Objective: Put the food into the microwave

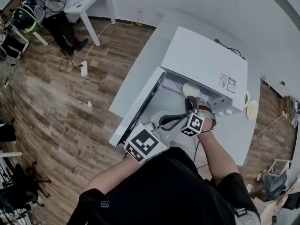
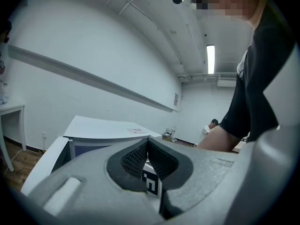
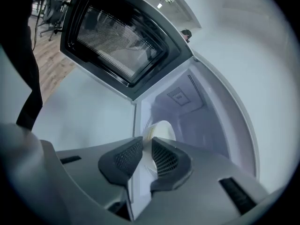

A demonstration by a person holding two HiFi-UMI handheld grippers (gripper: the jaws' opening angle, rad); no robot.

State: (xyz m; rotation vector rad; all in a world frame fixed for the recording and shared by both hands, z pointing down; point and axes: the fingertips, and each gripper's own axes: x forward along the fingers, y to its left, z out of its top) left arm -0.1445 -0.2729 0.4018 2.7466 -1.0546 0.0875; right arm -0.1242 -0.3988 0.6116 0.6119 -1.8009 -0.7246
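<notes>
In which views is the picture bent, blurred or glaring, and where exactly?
Head view: strong fisheye, the floor boards curve, corners dark. Left gripper view: the ceiling lamp glares, with a round black edge. Right gripper view: the plate and microwave cavity look soft, somewhat blurred.

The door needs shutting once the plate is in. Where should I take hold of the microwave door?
Grip the door at its free edge, the side farthest from where it joins the microwave, coming from its outer face. It stands swung wide open, so the far edge probably gives the easiest swing shut.
</notes>
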